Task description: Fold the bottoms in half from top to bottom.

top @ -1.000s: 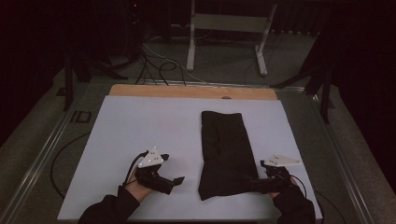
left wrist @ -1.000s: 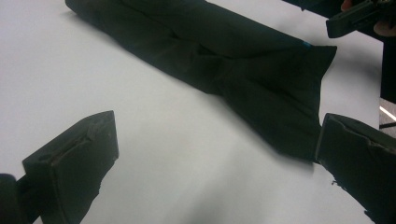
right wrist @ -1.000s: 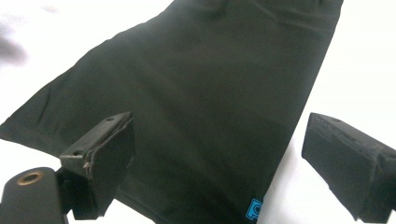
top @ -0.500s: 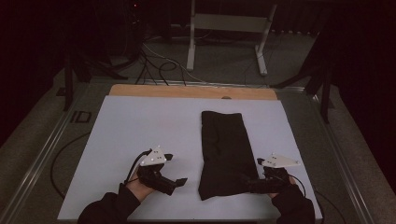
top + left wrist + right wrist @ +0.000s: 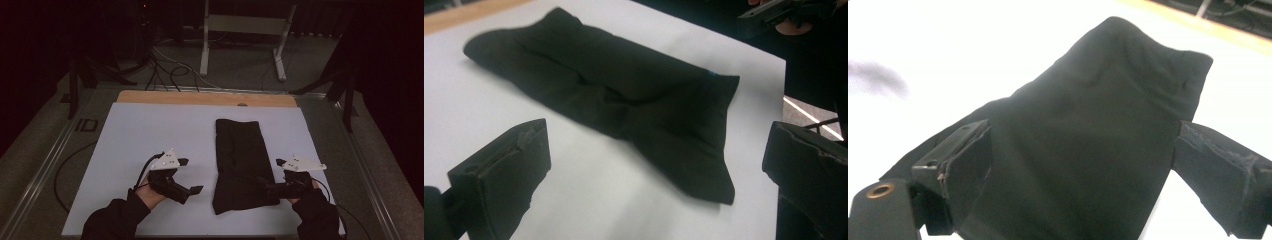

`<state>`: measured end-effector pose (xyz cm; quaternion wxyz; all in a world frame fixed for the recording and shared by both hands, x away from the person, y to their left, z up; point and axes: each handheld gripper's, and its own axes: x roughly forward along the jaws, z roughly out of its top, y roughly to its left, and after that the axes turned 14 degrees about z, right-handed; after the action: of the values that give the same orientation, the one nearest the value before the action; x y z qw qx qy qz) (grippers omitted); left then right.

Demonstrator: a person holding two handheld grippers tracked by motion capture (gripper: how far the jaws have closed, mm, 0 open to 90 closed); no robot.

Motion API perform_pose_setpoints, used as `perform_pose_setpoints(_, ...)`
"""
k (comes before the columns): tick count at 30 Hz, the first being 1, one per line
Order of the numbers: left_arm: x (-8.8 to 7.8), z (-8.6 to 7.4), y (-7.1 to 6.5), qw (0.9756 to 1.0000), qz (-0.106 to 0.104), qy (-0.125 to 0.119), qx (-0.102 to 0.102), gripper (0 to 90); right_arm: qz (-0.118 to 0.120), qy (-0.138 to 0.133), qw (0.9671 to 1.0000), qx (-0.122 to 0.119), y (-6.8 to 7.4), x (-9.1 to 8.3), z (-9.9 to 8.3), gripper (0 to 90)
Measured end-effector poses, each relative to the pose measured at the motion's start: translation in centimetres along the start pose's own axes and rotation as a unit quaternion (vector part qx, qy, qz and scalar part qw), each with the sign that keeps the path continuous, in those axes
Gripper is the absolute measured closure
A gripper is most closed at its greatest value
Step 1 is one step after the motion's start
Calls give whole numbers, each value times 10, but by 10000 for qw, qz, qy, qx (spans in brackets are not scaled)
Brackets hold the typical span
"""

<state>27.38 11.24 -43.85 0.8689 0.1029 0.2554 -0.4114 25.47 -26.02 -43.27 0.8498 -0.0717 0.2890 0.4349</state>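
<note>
A black cloth [image 5: 241, 162] lies flat on the white desk [image 5: 150, 135]. It is folded into a long strip that runs from far to near, a bit right of the middle of the desk. The far end is narrow and neat. The near end spreads out wider, like a fan. In the left gripper view the cloth [image 5: 624, 105] has soft folds along it and a tiny blue bit at one edge.

The left gripper [image 5: 192, 176] is held in the person's left hand [image 5: 150, 192], near the front of the desk. It sits just left of the cloth and is not touching it. Its 2 black jaws are wide apart with nothing between them, and they point toward the near end of the cloth. A grey plate with 3 corners sits on top of it, and a black cable trails from it.

The right gripper [image 5: 265, 186] is held in the person's right hand [image 5: 300, 190], at the near right side of the cloth. Its 2 jaws are also spread wide. In the right gripper view the cloth [image 5: 1083, 150] lies between and under the 2 jaws, but they are not squeezing it. I cannot tell if the jaws touch the cloth.

A strip of brown wood [image 5: 205, 98] runs along the far edge of the desk. Behind it, on the dark floor, are cables [image 5: 170, 67] and a grey metal stand [image 5: 245, 30]
</note>
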Motion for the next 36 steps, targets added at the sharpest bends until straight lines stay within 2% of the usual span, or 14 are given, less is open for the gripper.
perform_pose_setpoints(4,0,8,4,10000,78,19,32,0,-31,-34,9999,-96,-2,-1,9,96)
perform_pose_setpoints(8,0,14,10,9999,129,13,-67,0,-71,-66,9998,-172,-3,-1,18,96)
perform_pose_setpoints(13,3,21,16,9998,205,32,-71,0,-100,-95,9998,-161,-8,1,25,96)
perform_pose_setpoints(25,21,33,22,9995,253,110,-159,0,-188,-143,9994,-246,-26,11,47,97)
perform_pose_setpoints(29,27,37,25,9994,257,135,-204,0,-217,-193,9994,-206,-38,16,55,97)
perform_pose_setpoints(36,42,43,32,9985,451,151,-277,0,-278,-164,9994,-152,-50,26,59,97)
